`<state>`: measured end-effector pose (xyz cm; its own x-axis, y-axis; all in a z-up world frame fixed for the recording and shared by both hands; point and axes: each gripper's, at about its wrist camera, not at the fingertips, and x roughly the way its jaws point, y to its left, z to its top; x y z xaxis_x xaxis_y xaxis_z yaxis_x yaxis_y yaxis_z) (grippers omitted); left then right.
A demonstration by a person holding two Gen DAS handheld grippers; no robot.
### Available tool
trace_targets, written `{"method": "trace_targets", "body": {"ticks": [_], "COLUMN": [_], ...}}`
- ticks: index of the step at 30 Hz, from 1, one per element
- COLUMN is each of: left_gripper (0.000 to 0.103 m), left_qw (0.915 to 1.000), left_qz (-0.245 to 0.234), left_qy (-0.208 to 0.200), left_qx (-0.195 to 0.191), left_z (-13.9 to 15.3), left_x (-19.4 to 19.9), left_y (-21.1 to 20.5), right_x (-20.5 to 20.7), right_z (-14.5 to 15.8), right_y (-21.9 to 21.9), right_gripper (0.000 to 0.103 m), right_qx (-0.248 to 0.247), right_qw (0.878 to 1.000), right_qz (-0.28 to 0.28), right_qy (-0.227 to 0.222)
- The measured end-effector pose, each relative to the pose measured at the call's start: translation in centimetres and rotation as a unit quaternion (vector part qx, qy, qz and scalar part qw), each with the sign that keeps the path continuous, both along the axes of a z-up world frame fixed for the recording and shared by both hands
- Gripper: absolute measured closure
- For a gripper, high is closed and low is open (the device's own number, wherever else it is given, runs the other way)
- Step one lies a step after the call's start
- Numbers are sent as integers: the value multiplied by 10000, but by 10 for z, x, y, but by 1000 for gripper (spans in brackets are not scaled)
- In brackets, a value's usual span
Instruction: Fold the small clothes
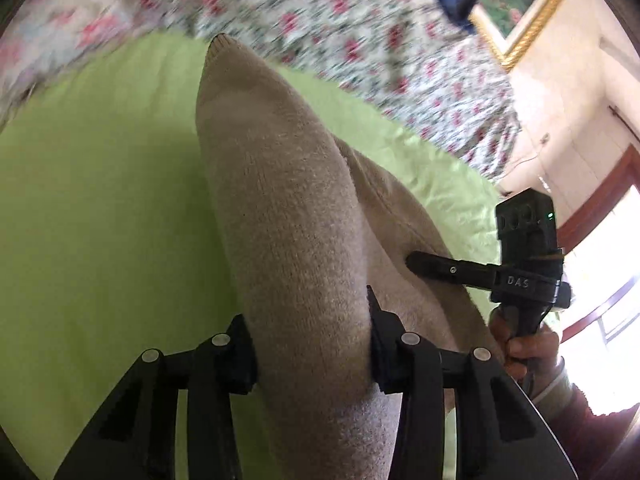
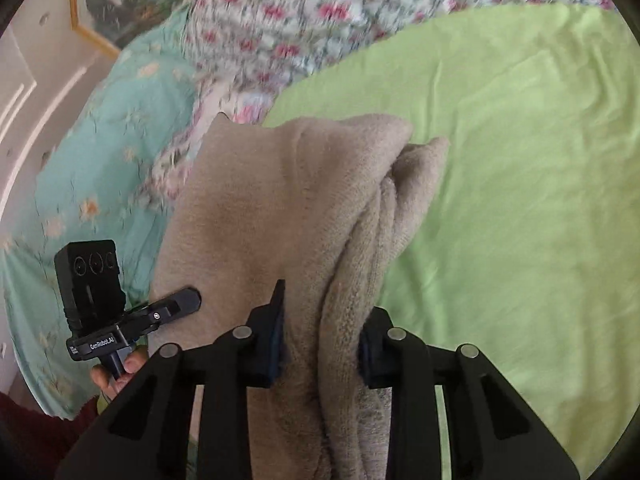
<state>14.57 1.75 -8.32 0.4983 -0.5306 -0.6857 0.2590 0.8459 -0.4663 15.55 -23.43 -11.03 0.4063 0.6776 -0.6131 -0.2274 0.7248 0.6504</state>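
A beige knitted garment [image 1: 280, 200] hangs lifted above a lime green sheet [image 1: 100, 200]. My left gripper [image 1: 310, 344] is shut on one bunched edge of it. My right gripper [image 2: 320, 340] is shut on another bunched edge of the same garment [image 2: 280, 200], whose folds droop ahead of the fingers. Each gripper shows in the other's view: the right one [image 1: 416, 262] at the garment's right side, the left one [image 2: 188, 300] at its left side. The background is blurred.
The green sheet [image 2: 520, 160] lies on a bed with a red-flowered cover [image 1: 360, 20]. A turquoise flowered blanket [image 2: 100, 160] lies to the left in the right wrist view. A gold-framed picture [image 1: 520, 12] and a bright doorway [image 1: 600, 260] are at the room's side.
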Motion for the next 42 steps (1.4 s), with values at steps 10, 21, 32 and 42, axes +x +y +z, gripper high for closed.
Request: {"method": "trace_targets", "body": {"ticks": [10, 21, 32, 42], "left_gripper": [39, 48, 49, 51], "left_qw": [9982, 9920, 9861, 9885], "left_qz": [535, 1248, 913, 839], "left_qy": [-20, -177, -195, -511], "left_qx": [-252, -1, 1376, 1152], "left_z": [-2, 12, -6, 34], "left_x": [-1, 31, 41, -23], "left_y": [33, 52, 8, 17], "right_x": [-11, 79, 70, 5], "right_z": [6, 15, -3, 39], "right_y": [-6, 6, -9, -24], "right_gripper": [46, 95, 96, 90], "right_qx": [-533, -452, -1328, -981], "right_qw": [9978, 9974, 9866, 9891], "right_qz": [-396, -553, -943, -1054], "right_qy": [51, 49, -104, -303]}}
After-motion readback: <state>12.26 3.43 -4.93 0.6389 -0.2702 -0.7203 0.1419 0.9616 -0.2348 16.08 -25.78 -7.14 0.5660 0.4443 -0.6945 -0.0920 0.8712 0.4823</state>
